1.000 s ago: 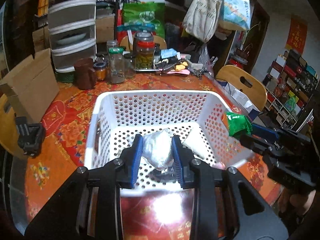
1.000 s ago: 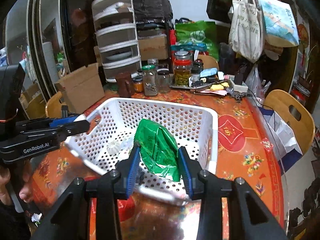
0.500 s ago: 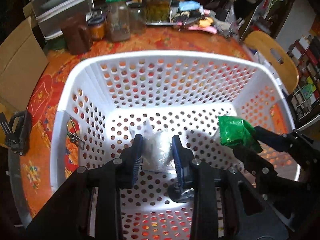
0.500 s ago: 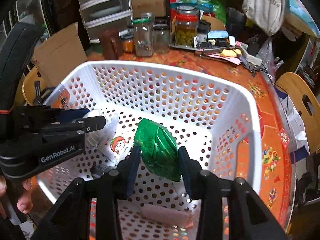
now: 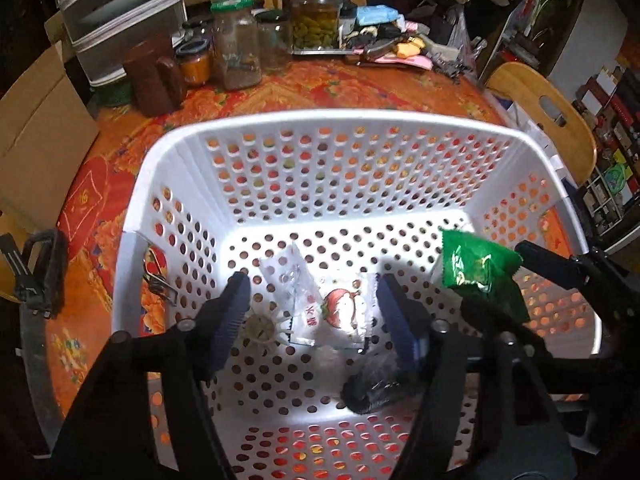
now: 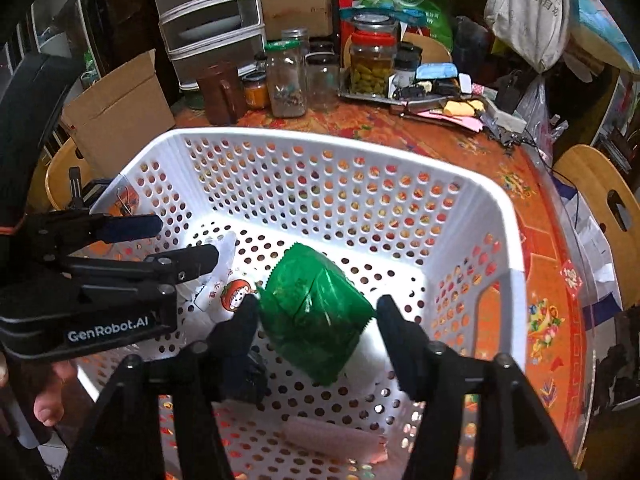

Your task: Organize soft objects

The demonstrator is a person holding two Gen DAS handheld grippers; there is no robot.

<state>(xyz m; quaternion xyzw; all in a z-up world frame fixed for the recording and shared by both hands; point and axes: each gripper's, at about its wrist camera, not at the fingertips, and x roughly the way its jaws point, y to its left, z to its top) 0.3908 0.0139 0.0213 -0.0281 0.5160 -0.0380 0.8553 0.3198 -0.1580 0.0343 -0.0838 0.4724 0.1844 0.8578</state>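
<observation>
A white perforated basket (image 5: 132, 216) (image 6: 508, 216) stands on the orange flowered table. My left gripper (image 5: 316, 316) (image 6: 184, 240) is low inside it, its jaws opening. A white packet with a strawberry print (image 5: 332, 308) (image 6: 232, 296) lies on the basket floor between them, clear of both pads. My right gripper (image 6: 318, 324) is also inside, jaws opening. A green foil packet (image 6: 316, 312) (image 5: 480, 272) sits between its fingers, its left edge by the left finger and a gap at the right one.
On the basket floor lie a black object (image 5: 372, 388), a pink bar (image 6: 332, 436) and a small round white piece (image 5: 260, 326). Behind the basket stand glass jars (image 6: 286, 80), a cardboard box (image 6: 120, 116) and a drawer unit (image 6: 208, 20). A wooden chair (image 6: 600, 192) is at the right.
Both grippers sank from above the near rim down into the basket. Their jaws then spread: the white packet dropped flat onto the floor, and the green packet is no longer squeezed.
</observation>
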